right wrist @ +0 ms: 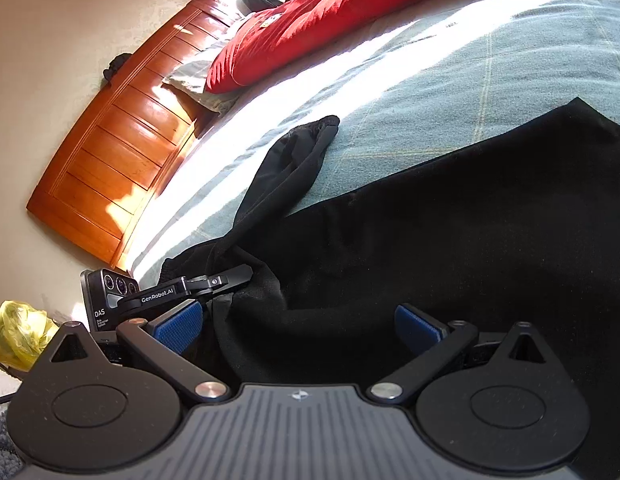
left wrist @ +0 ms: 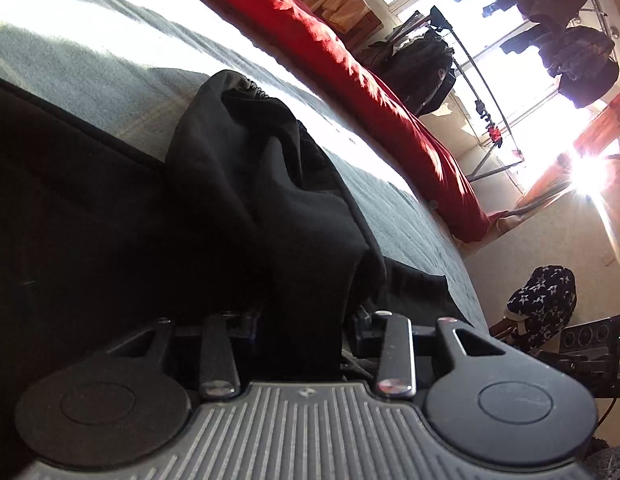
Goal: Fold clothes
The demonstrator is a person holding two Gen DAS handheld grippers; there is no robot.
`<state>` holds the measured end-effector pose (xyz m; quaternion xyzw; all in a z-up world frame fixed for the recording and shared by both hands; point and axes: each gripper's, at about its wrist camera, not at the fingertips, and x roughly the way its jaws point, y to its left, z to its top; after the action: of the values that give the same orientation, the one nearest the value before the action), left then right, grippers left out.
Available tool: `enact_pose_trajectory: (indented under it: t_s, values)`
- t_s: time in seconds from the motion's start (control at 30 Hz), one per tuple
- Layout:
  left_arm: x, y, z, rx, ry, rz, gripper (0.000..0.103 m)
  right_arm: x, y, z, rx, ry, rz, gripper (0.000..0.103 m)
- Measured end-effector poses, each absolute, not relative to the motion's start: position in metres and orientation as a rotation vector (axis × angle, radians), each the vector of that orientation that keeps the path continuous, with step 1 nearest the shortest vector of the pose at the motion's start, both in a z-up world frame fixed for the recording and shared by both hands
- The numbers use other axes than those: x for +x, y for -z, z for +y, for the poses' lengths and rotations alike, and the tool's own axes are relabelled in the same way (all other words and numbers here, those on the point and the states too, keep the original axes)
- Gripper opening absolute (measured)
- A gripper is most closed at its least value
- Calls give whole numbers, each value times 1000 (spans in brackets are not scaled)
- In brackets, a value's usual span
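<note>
A black garment [left wrist: 249,200] lies spread on the grey-green bed cover [left wrist: 89,52]. In the left wrist view a bunched fold of it rises between the fingers of my left gripper [left wrist: 303,328]. The jaws stand partly apart, and the cloth sits between them without being clearly pinched. In the right wrist view the same garment [right wrist: 430,220] fills the lower right, and one sleeve [right wrist: 293,160] trails up toward the headboard. My right gripper [right wrist: 297,328] hovers low over the cloth, its blue pads [right wrist: 177,328] wide apart and nothing between them. The left gripper [right wrist: 229,278] shows side-on at the garment's left edge.
A red duvet [right wrist: 330,20] is heaped along the far side of the bed cover [right wrist: 470,72], next to a pillow [right wrist: 197,76] and a wooden headboard [right wrist: 121,140]. A clothes rack [left wrist: 550,40] stands by the bright window. A yellow bag [right wrist: 17,332] lies on the floor.
</note>
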<state>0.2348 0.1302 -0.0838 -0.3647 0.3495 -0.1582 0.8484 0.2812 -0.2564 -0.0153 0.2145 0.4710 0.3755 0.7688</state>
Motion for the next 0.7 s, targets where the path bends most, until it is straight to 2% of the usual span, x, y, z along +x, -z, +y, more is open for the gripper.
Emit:
enact_pose_trajectory:
  t_s: [0.1, 0.17, 0.2, 0.23, 0.3, 0.4, 0.57, 0.6, 0.63, 0.7]
  values:
    - [249, 90, 135, -836, 347, 721, 62, 283, 14, -253, 463, -818, 1023, 103]
    - [256, 92, 138, -867, 345, 715, 60, 282, 15, -251, 461, -816, 1025, 103]
    - [259, 91, 137, -848, 329, 718, 52, 281, 15, -249, 460, -815, 1025, 103]
    - [262, 89, 136, -814, 303, 725, 36, 280, 15, -248, 459, -814, 1026, 103]
    - [264, 84, 133, -754, 269, 724, 22, 278, 14, -248, 459, -811, 1023, 103]
    - [257, 69, 135, -745, 270, 638, 18, 277, 11, -249, 455, -793, 1008, 103]
    - [238, 56, 142, -747, 282, 577, 19, 277, 9, -254, 422, -741, 989, 103]
    - [236, 60, 144, -749, 281, 597, 23, 277, 11, -254, 401, -727, 995, 103]
    - [236, 67, 145, -757, 262, 635, 31, 278, 15, -253, 378, -712, 1007, 103]
    - [236, 80, 148, -779, 220, 698, 39, 281, 26, -251, 345, -688, 1035, 103]
